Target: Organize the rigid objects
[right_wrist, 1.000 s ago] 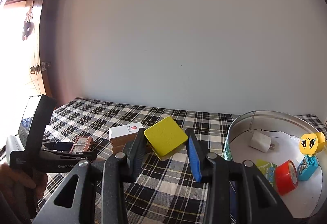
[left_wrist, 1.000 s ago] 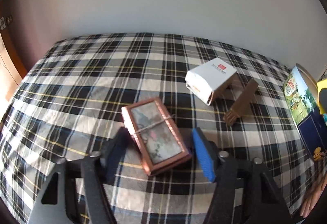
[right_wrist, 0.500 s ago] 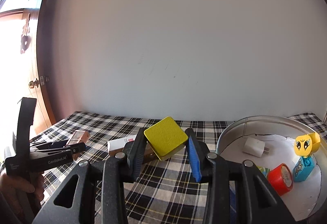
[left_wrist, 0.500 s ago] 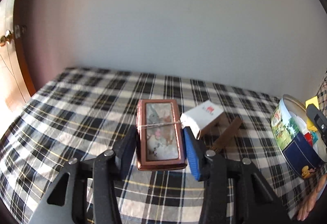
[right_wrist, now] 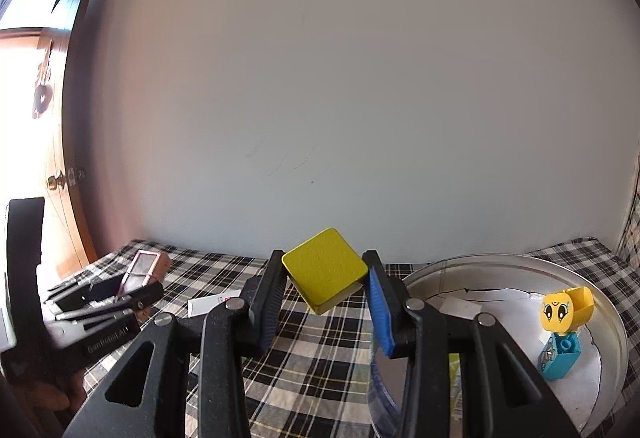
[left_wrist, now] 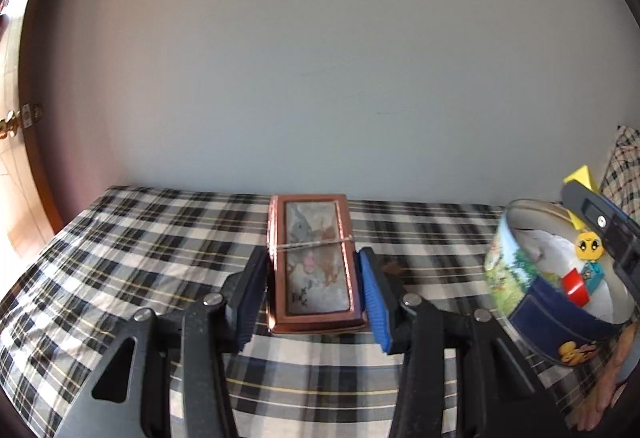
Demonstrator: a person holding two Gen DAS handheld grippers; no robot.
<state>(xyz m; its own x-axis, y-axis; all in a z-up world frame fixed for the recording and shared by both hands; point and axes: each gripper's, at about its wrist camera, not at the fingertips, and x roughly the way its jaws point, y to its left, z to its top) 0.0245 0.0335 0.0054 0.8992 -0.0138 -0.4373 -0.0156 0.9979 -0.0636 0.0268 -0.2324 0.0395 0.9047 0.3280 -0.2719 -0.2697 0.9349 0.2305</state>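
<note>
My left gripper (left_wrist: pixel 313 270) is shut on a flat brown box with a picture lid (left_wrist: pixel 314 262), held level above the checked cloth (left_wrist: pixel 120 258). That same box (right_wrist: pixel 145 265) shows small at the left of the right wrist view, in the left gripper (right_wrist: pixel 132 288). My right gripper (right_wrist: pixel 325 280) is shut on a yellow block (right_wrist: pixel 325 268), tilted corner-up, just left of the round tin (right_wrist: pixel 500 262). The tin (left_wrist: pixel 552 322) holds a yellow-faced toy figure (right_wrist: pixel 562 314) on a teal brick, a red piece (left_wrist: pixel 576 288) and white packaging.
A white box with a red mark (right_wrist: pixel 208 304) lies on the cloth between the two grippers. A plain wall (left_wrist: pixel 320 78) closes the far side. A wooden door with a knob (right_wrist: pixel 54 180) stands at the left. A hand (left_wrist: pixel 608 378) shows at the lower right.
The left gripper closed on the brown box and lifted it off the cloth, swinging right toward the tin. The right gripper rose a little with the yellow block, closer to the tin.
</note>
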